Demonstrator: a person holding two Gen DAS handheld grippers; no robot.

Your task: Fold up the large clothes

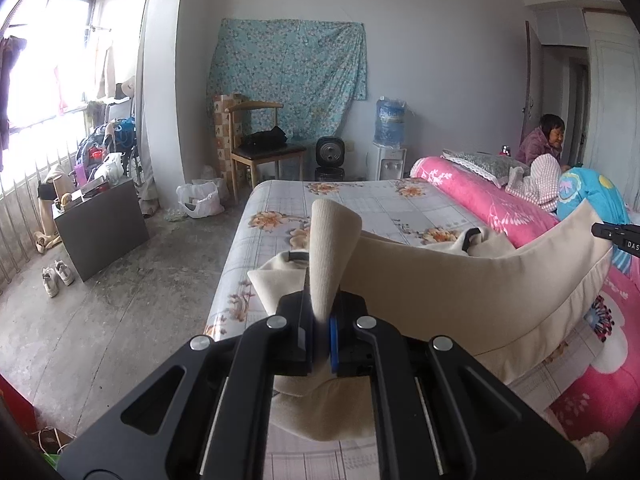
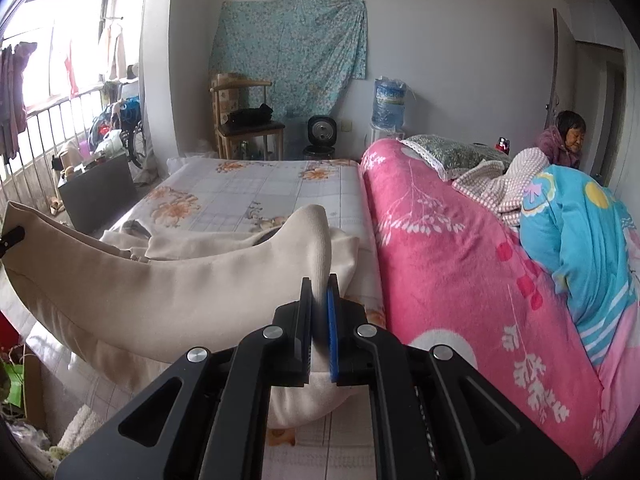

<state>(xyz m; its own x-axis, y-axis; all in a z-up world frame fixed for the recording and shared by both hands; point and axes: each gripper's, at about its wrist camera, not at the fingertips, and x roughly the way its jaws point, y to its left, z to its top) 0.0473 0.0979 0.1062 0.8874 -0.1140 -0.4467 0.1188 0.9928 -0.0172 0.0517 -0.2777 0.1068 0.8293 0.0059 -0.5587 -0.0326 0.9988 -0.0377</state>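
A large cream garment [image 1: 460, 280] hangs stretched between my two grippers above the bed, sagging in the middle. My left gripper [image 1: 320, 300] is shut on one ribbed corner of it, which sticks up past the fingertips. My right gripper [image 2: 320, 292] is shut on the opposite ribbed corner of the cream garment [image 2: 132, 280]. The far part of the garment still lies crumpled on the floral bed sheet [image 1: 352, 200]. The tip of the right gripper shows at the right edge of the left wrist view, and the left one's tip at the left edge of the right wrist view.
A pink floral quilt [image 2: 448, 248] and a blue quilt [image 2: 588, 248] are piled along the bed's right side, with a pillow [image 2: 452, 156]. A person [image 2: 564, 140] sits beyond them. A wooden chair [image 1: 256, 148], water dispenser [image 1: 388, 136] and dark cabinet [image 1: 104, 224] stand on the floor at left.
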